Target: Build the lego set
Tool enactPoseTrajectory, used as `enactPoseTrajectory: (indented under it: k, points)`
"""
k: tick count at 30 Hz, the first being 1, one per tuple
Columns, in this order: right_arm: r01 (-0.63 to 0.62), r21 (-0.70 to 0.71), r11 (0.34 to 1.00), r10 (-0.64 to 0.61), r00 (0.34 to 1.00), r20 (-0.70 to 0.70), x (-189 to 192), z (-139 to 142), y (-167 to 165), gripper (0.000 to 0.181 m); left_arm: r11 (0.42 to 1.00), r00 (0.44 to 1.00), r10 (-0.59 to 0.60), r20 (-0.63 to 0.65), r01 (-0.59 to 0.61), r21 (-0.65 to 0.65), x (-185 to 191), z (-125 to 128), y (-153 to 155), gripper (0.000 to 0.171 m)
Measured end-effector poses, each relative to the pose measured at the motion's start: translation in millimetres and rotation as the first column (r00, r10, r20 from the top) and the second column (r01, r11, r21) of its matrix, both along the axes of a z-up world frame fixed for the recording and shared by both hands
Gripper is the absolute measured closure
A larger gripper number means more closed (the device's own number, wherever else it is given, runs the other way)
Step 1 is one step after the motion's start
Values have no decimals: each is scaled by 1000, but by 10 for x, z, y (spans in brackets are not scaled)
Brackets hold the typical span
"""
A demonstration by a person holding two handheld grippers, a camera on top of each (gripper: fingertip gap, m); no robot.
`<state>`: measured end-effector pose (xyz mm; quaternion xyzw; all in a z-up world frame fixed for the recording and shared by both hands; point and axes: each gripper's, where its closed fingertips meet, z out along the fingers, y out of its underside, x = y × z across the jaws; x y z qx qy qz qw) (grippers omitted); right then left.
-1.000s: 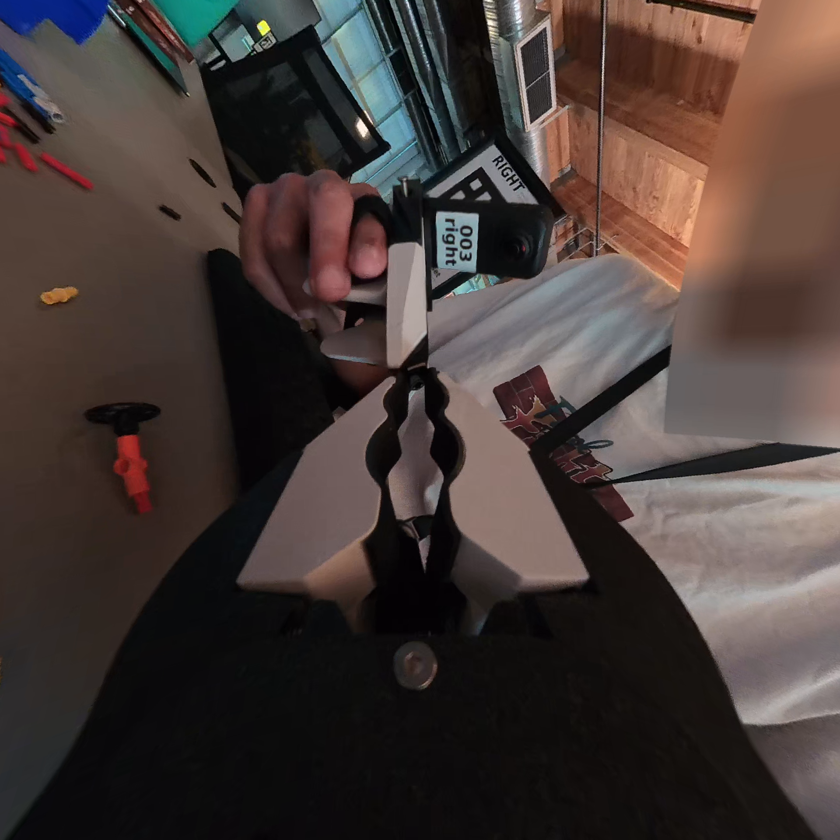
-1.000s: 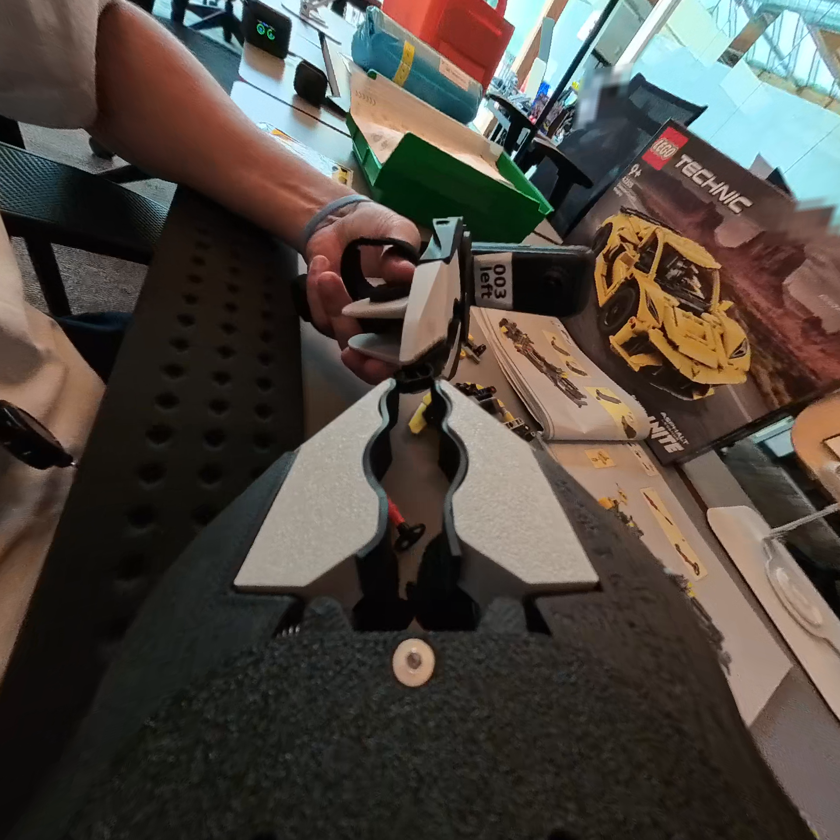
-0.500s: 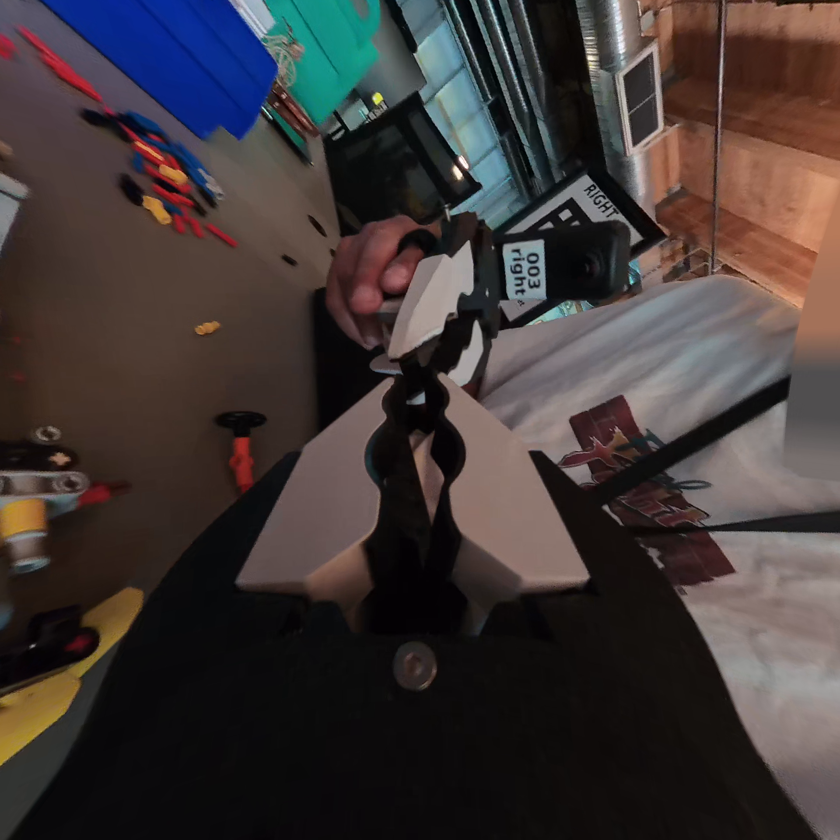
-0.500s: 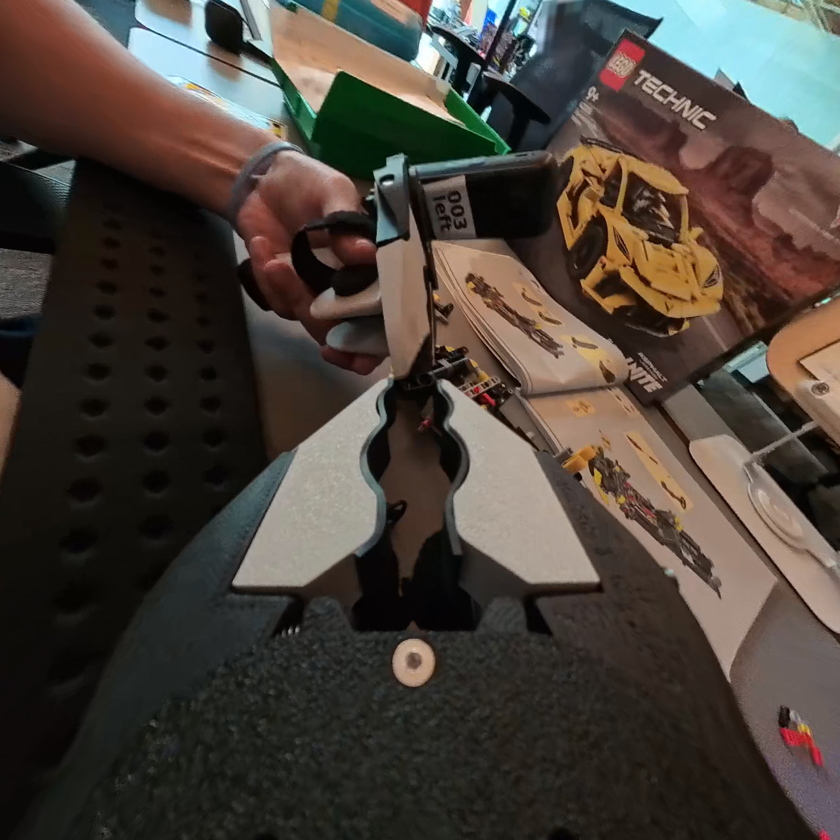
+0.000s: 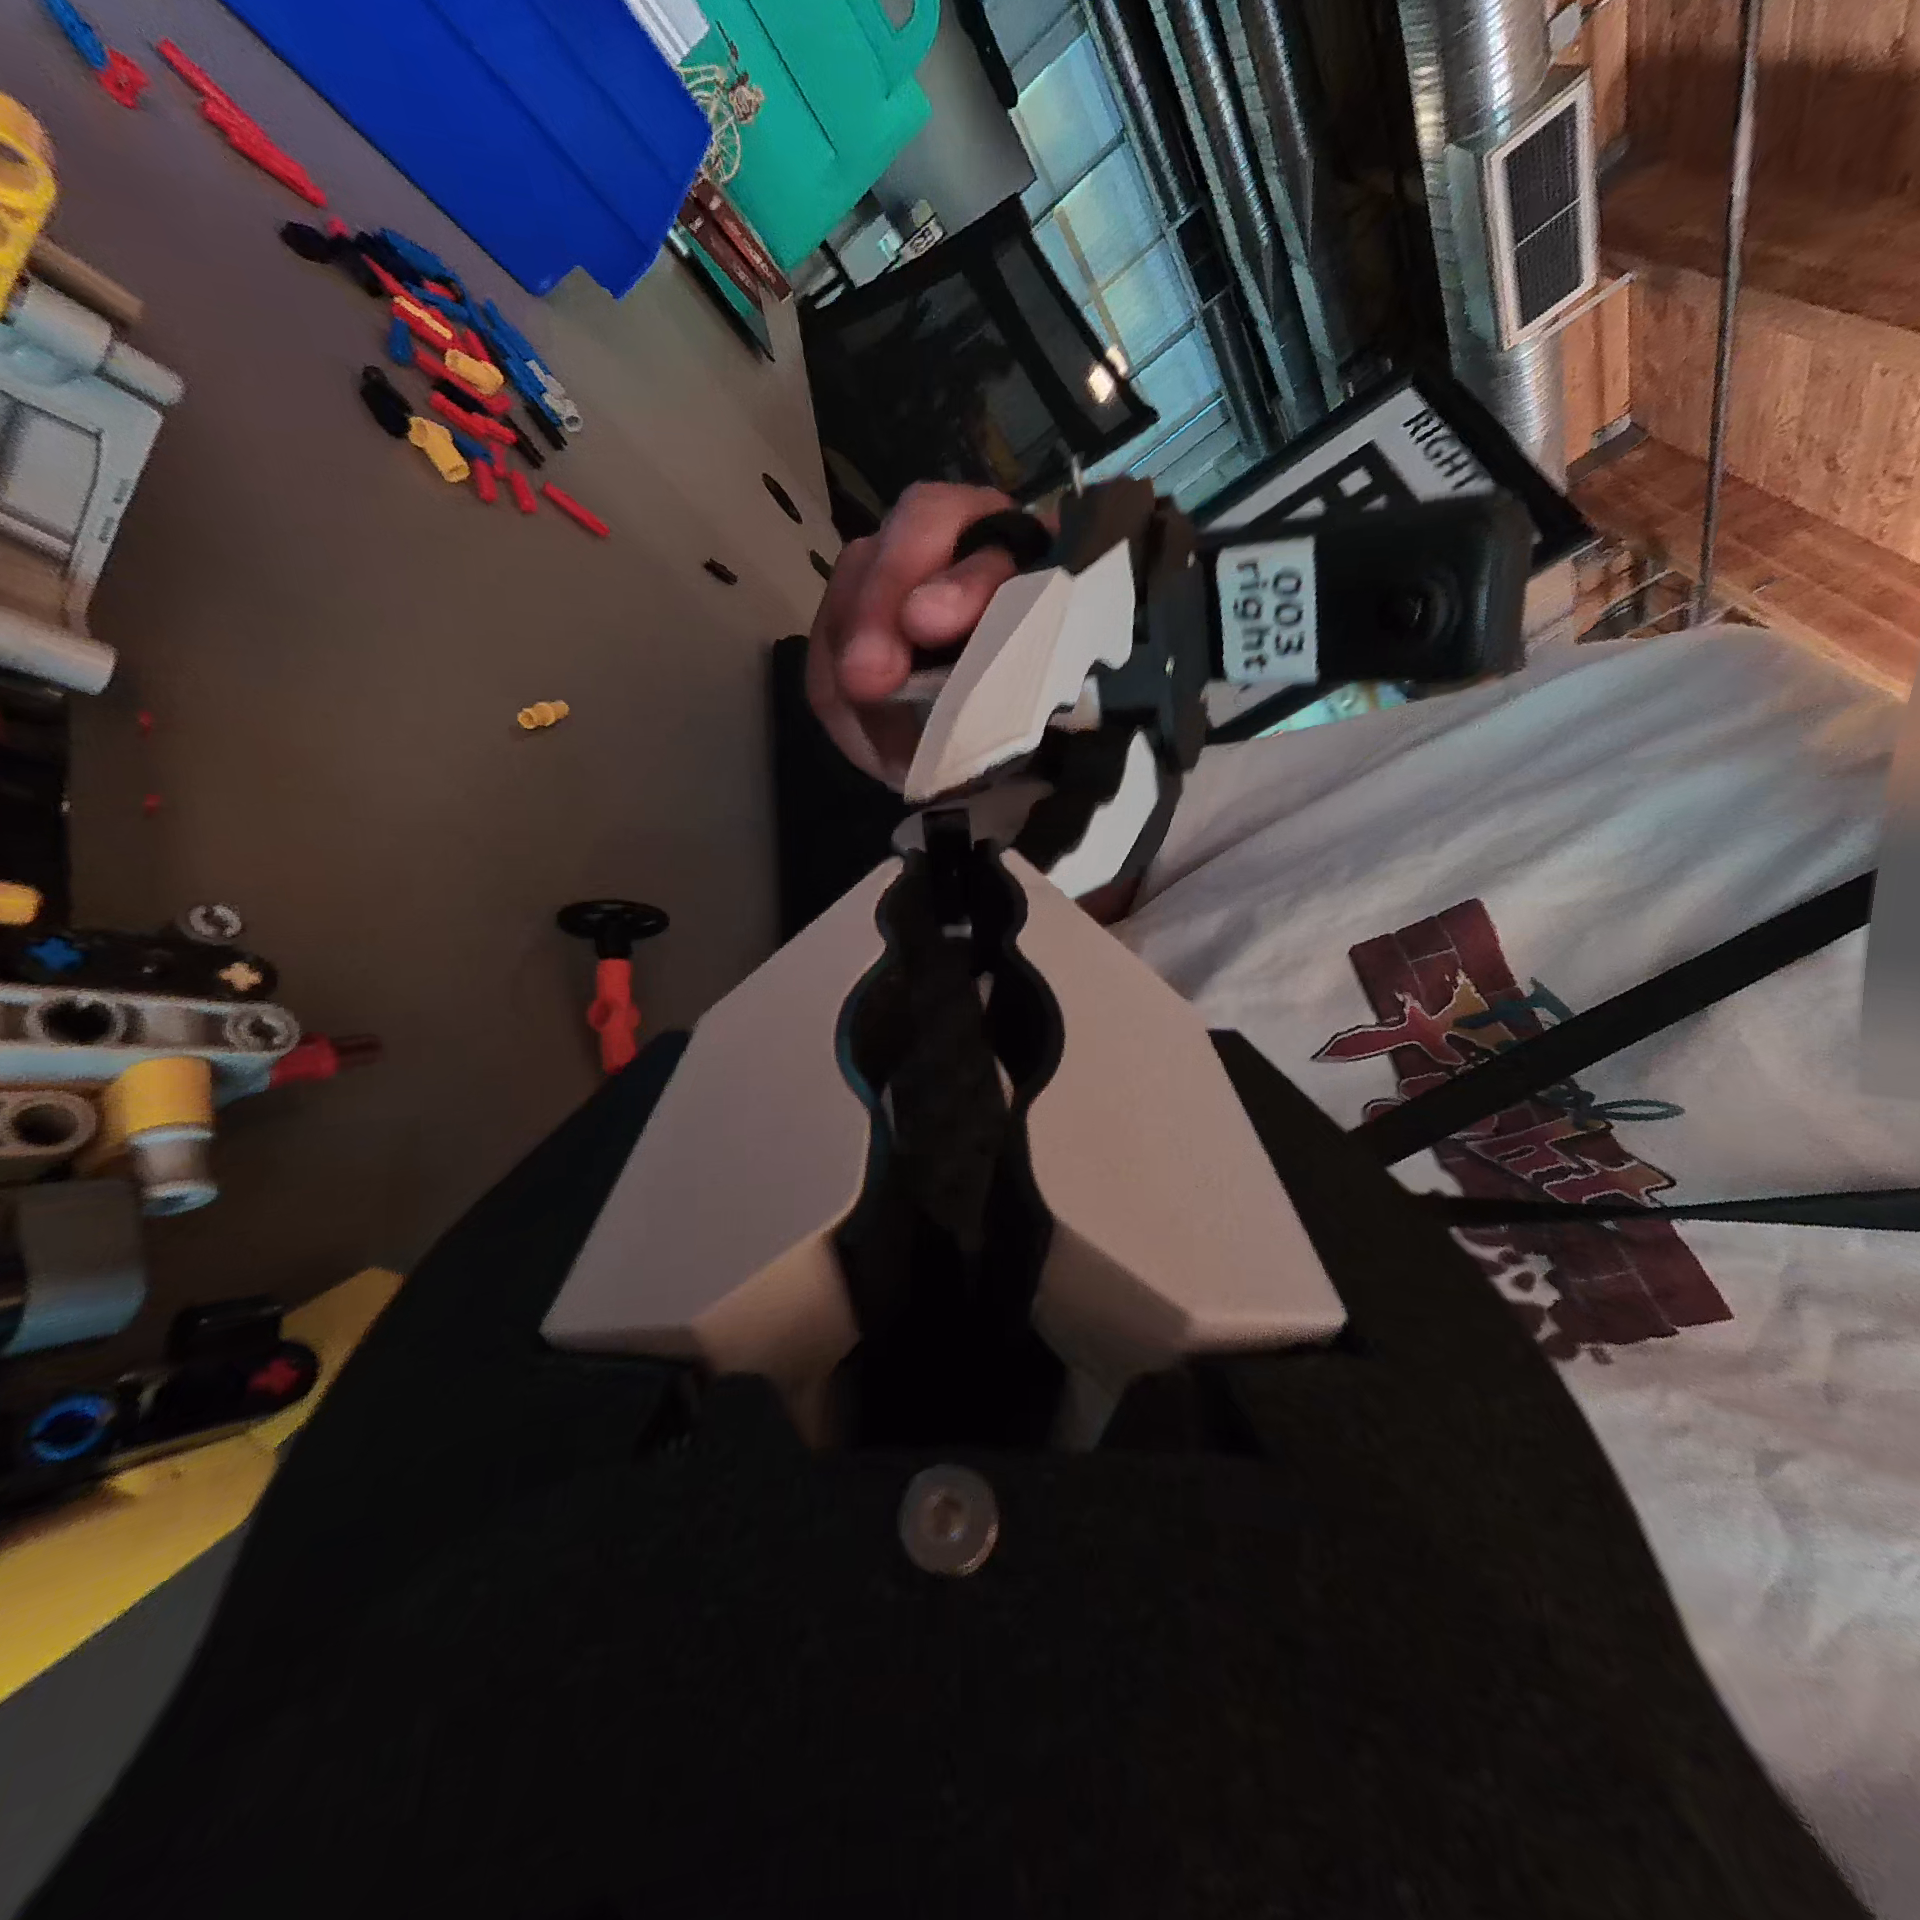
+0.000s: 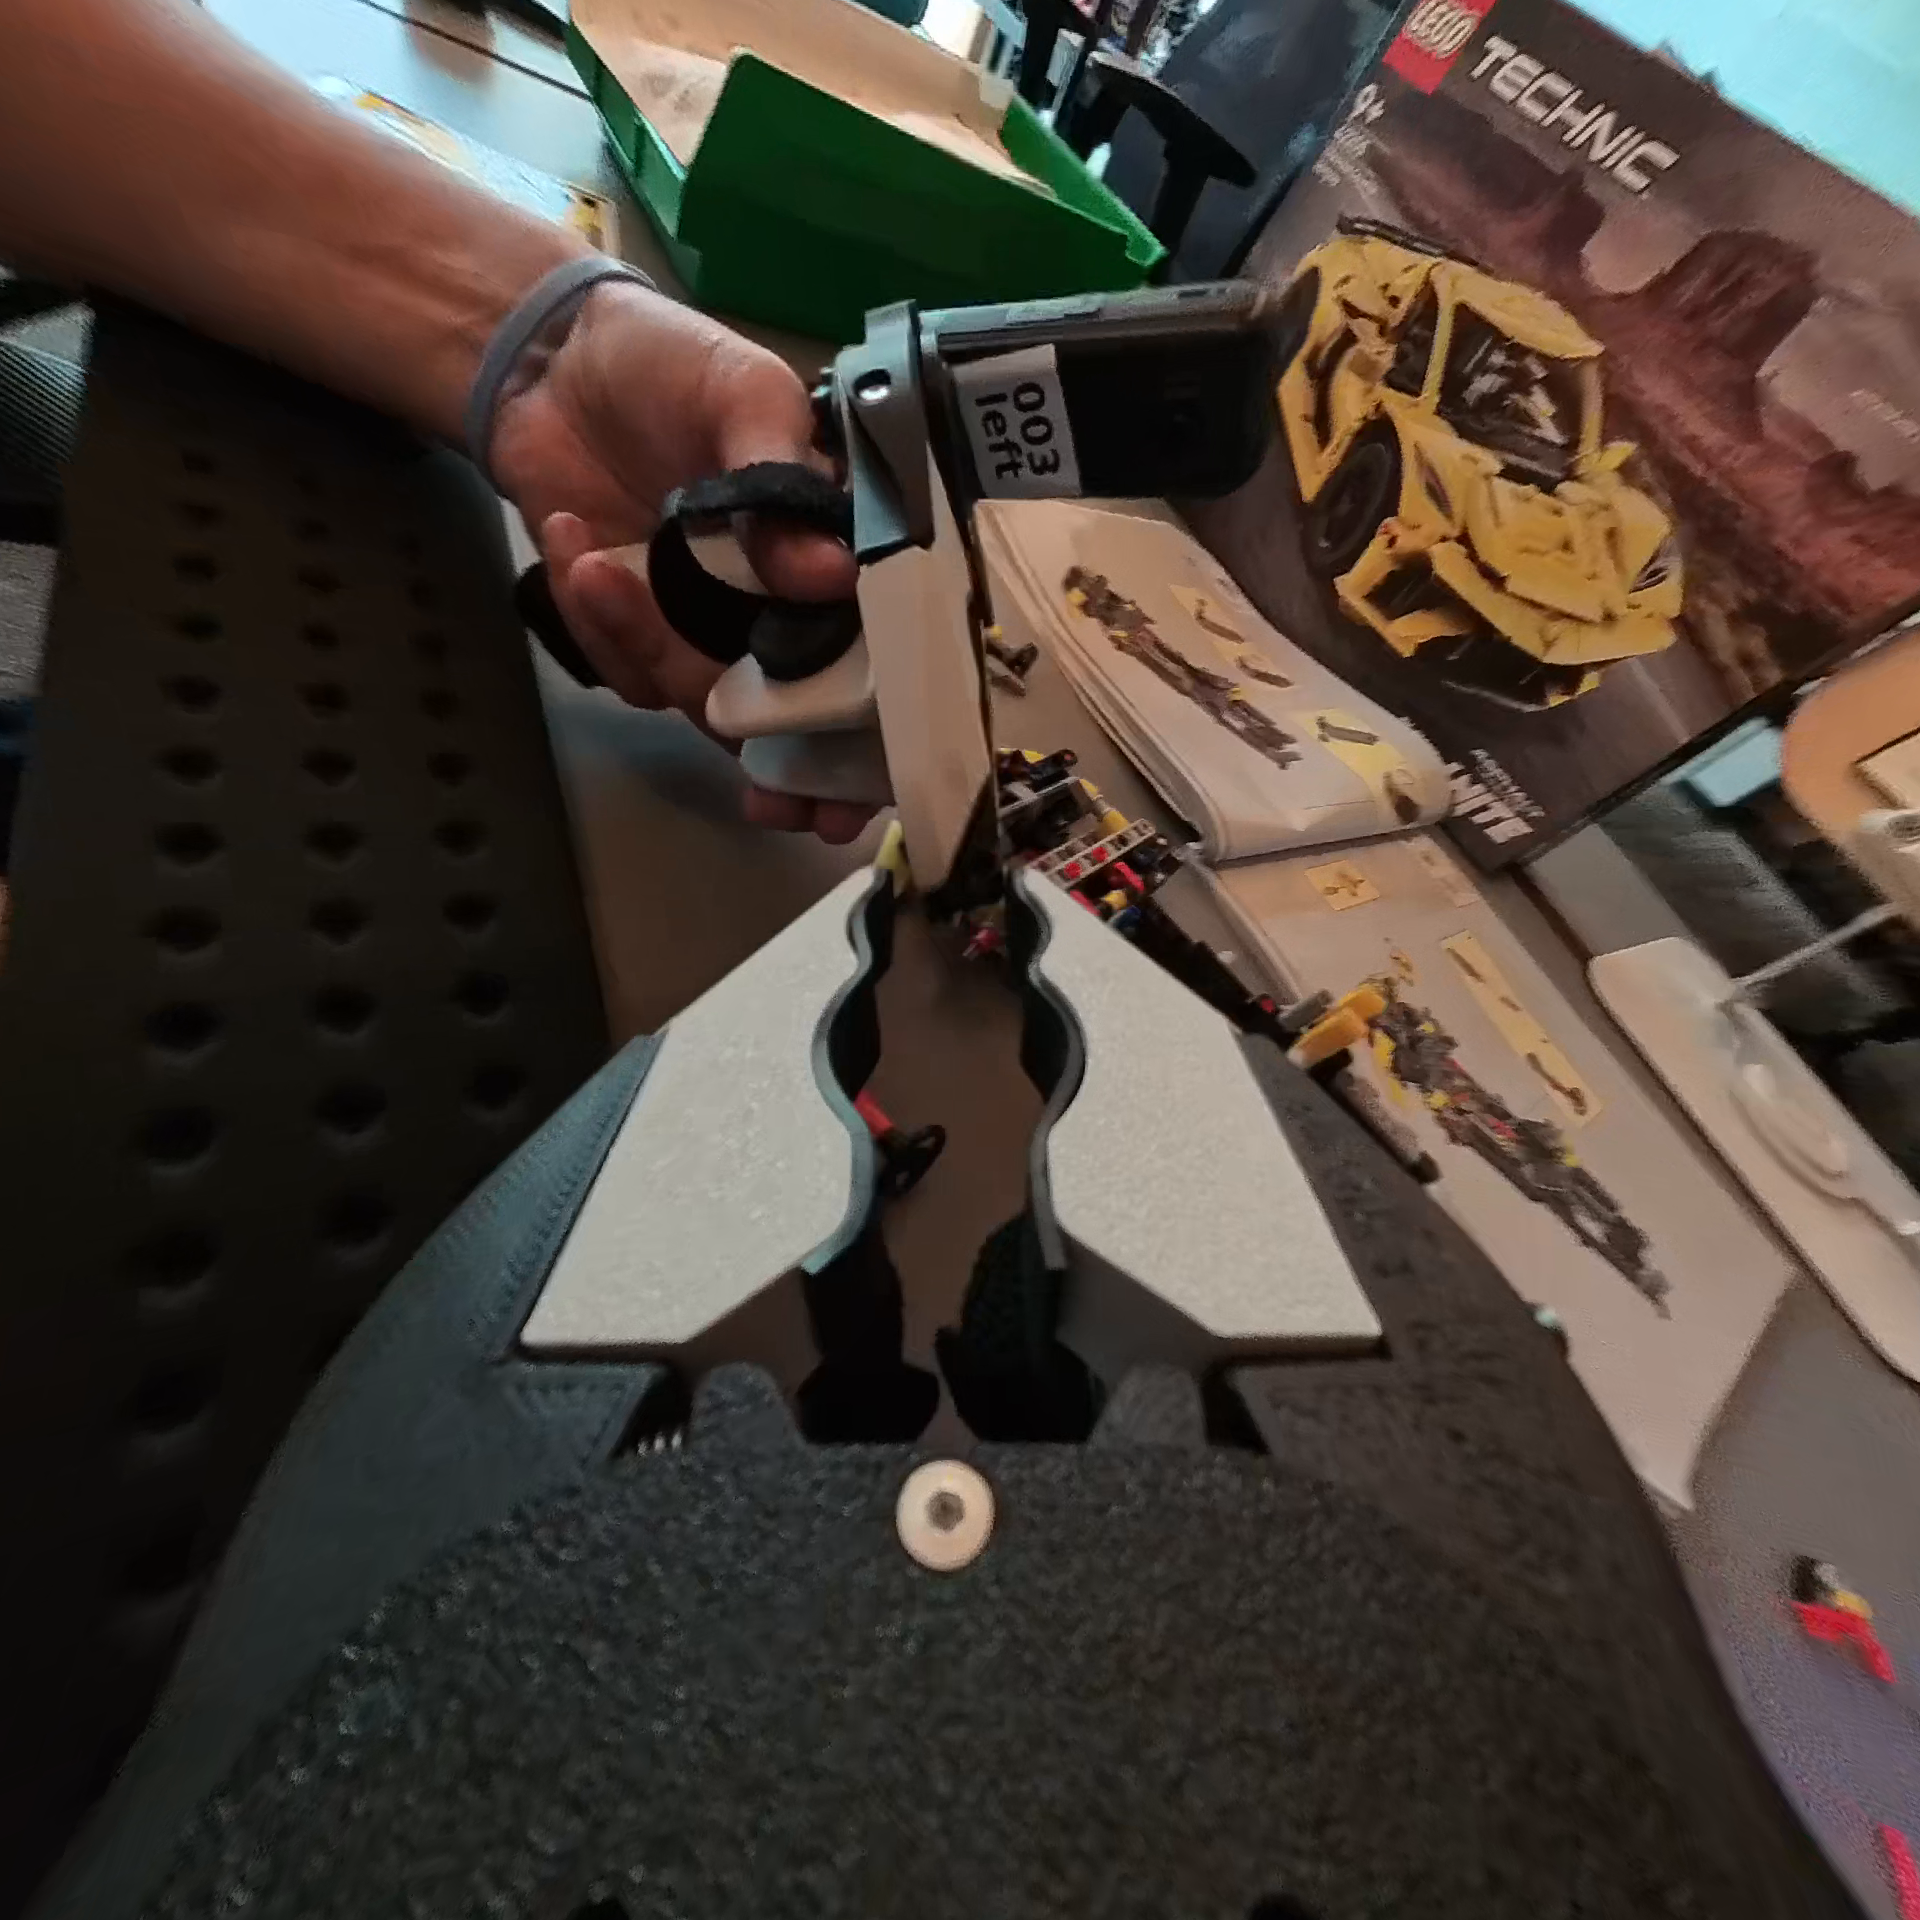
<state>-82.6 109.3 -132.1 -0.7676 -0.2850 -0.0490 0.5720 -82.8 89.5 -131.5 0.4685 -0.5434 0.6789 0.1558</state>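
My left gripper [image 5: 948,883] is shut on a small black piece [image 5: 943,858] at its tips. My right gripper [image 6: 951,906] is open, and its tips stand on either side of the left gripper's tip [image 6: 951,831]. Each gripper also shows in the other's view, held by a hand: the right one [image 5: 1023,675] in the left wrist view. A partly built Lego chassis [image 5: 114,1039] lies on the table, and it also shows in the right wrist view [image 6: 1081,821]. A red axle with a black wheel [image 5: 613,977] lies on the table below the grippers, also seen between my right fingers [image 6: 902,1138].
Loose red, blue and yellow pieces [image 5: 457,364] lie near a blue bin [image 5: 488,114]. A small yellow piece [image 5: 543,715] lies alone. An open instruction booklet [image 6: 1226,707], the set's box [image 6: 1558,416] and a green tray [image 6: 883,197] stand behind. A black perforated chair [image 6: 260,831] is at the left. Only a small space, under 4 cm, lies between the two pairs of fingers.
Both grippers stayed tip to tip while swinging over the table. The left wrist view now shows more of the table and the chassis. The right gripper has tilted, and its view has closed in on the booklet.
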Motion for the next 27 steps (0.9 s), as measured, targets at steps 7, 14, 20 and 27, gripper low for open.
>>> enactPoseTrajectory:
  k: [7,14,20,27]
  points:
    - [-106,-305,947,111,994,1,114,-454,-170,155,949,997,0,-72,23,315,-146,-437,209,167]
    - [-182,-479,859,230,972,43,78,-790,-56,164,941,997,-1,-72,25,337,-153,-437,240,167]
    - [-251,-560,790,308,951,8,50,-899,-45,173,948,999,38,-32,-26,318,-125,-320,356,167]
    - [-246,-468,849,280,960,2,118,-821,133,173,950,998,45,50,-58,308,-109,-229,360,167]
